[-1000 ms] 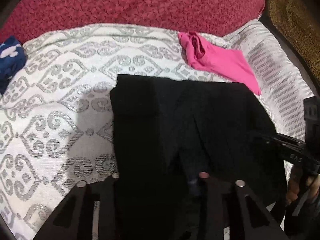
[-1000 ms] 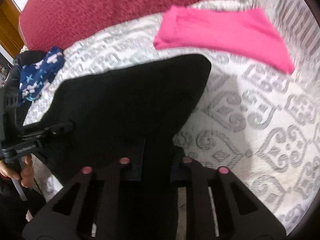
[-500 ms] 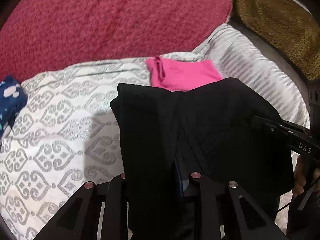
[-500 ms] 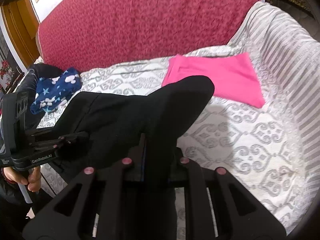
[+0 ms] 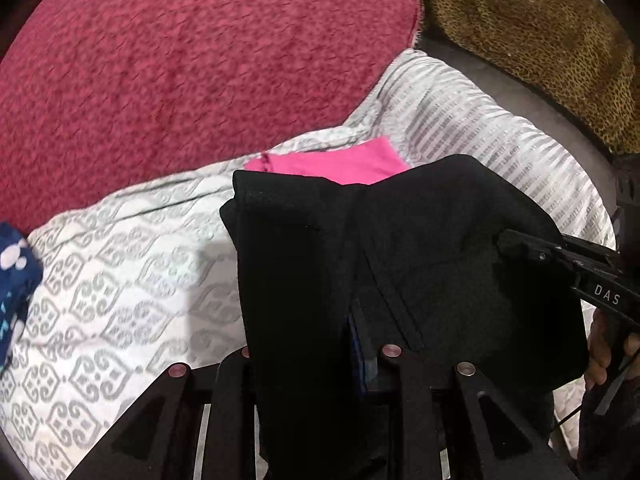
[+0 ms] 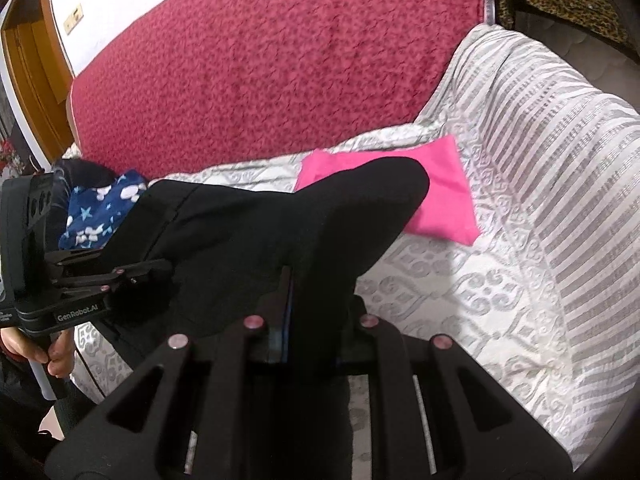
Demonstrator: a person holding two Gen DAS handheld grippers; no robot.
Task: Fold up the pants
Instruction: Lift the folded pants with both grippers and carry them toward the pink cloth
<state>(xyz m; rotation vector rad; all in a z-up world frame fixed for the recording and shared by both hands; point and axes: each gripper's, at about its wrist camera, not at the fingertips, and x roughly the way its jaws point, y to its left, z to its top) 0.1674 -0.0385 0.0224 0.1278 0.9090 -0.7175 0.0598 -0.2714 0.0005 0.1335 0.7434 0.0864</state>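
Note:
The folded black pants (image 5: 400, 256) hang in the air above the patterned white cover, held at two points. My left gripper (image 5: 320, 356) is shut on their near edge, the cloth draped over its fingers. My right gripper (image 6: 308, 322) is shut on the other end of the pants (image 6: 260, 240). Each gripper shows in the other's view: the right one (image 5: 532, 248) at the right edge, the left one (image 6: 132, 276) at the left edge. The fingertips are hidden by cloth.
A folded pink garment (image 6: 432, 196) lies on the white cover (image 6: 500, 300) just behind the pants. A blue star-print garment (image 6: 100, 212) lies at the left. A red cushion (image 5: 192, 68) backs the seat, with a leopard-print cloth (image 5: 532, 36) at the far right.
Both grippers have lifted the black pants up off the cover and carried them toward the pink garment. The views have tilted up toward the red cushion.

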